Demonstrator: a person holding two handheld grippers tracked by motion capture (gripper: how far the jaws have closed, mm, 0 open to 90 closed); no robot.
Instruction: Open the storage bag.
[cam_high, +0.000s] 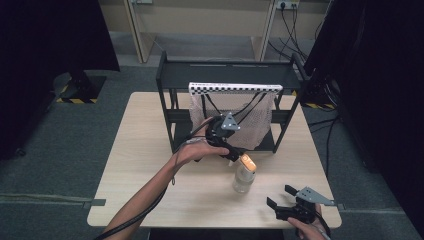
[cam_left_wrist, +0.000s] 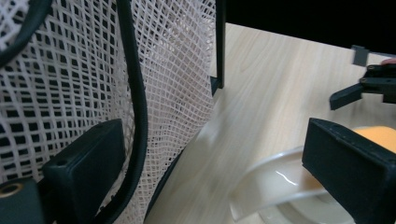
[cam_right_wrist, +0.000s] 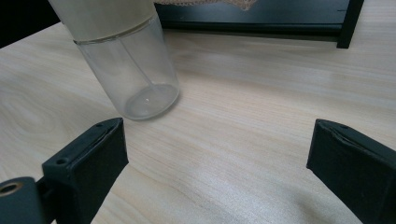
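Note:
A clear plastic bottle (cam_high: 243, 176) with an orange cap stands upright on the wooden table (cam_high: 150, 165), in front of a black rack (cam_high: 225, 75). A white mesh bag (cam_high: 235, 117) hangs in the rack from a checkered bar. My left gripper (cam_high: 231, 150) is open between the mesh and the bottle's top. In the left gripper view the mesh (cam_left_wrist: 70, 84) is by the left jaw and the orange cap (cam_left_wrist: 373, 135) shows behind the right jaw. My right gripper (cam_high: 281, 196) is open near the front right edge, with the bottle's base (cam_right_wrist: 126, 60) ahead of it and apart from its jaws.
Black cords (cam_left_wrist: 135, 116) run down in front of the mesh. A rack post (cam_left_wrist: 219, 46) stands just behind it, and the rack's bottom rail (cam_right_wrist: 261, 23) lies beyond the bottle. Bare table spreads left of the bottle. Grey floor and dark curtains surround the table.

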